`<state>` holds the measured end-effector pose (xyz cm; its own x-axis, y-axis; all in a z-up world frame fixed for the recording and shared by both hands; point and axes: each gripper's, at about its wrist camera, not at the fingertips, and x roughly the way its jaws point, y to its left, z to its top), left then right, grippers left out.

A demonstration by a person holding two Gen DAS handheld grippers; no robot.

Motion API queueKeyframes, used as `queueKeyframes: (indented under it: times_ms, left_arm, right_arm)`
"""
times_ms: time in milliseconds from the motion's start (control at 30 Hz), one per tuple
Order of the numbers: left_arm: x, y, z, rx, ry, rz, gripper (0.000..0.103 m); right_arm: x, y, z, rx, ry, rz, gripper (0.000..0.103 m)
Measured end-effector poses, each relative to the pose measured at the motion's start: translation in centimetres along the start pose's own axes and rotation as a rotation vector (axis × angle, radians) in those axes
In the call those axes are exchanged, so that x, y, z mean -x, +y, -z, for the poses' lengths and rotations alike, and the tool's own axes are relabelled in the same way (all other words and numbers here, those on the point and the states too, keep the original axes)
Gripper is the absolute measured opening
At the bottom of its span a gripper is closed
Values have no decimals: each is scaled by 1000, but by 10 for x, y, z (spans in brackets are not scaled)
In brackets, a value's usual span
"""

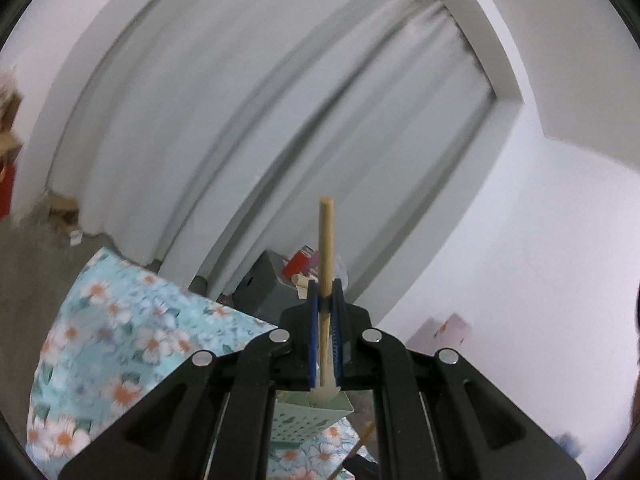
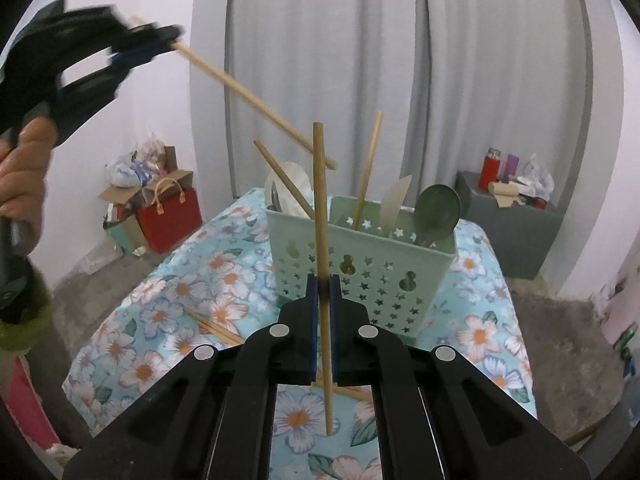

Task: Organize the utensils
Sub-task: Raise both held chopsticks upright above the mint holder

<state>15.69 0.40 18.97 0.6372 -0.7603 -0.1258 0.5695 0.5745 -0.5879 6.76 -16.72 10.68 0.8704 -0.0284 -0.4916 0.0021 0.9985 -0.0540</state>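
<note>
My left gripper (image 1: 325, 289) is shut on a wooden chopstick (image 1: 326, 248) that sticks up past its fingertips. The right wrist view shows that left gripper (image 2: 160, 38) high at the upper left, its chopstick (image 2: 256, 92) slanting down toward the pale green perforated utensil basket (image 2: 360, 264). My right gripper (image 2: 323, 280) is shut on another wooden chopstick (image 2: 322, 216), held upright in front of the basket. The basket holds two chopsticks (image 2: 368, 172), a green spoon (image 2: 436, 208), a pale spatula (image 2: 394, 204) and a white spoon (image 2: 294, 188). The basket (image 1: 308, 420) shows under the left gripper.
The basket stands on a table with a blue floral cloth (image 2: 180, 300). Loose chopsticks (image 2: 216, 326) lie on the cloth left of my right gripper. A grey box (image 2: 508, 232) with bottles stands at the back right, a red bag (image 2: 168, 216) at the back left, grey curtains behind.
</note>
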Motion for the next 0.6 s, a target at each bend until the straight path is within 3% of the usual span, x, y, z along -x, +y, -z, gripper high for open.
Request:
queueKeyframes:
  times_ms: [300, 600]
  left_arm:
    - [-71, -28, 30, -230, 114, -107, 5]
    - [-109, -26, 51, -270, 179, -131, 5]
  right_arm:
    - [1, -12, 0, -17, -18, 36, 3]
    - [2, -20, 2, -40, -14, 45, 3]
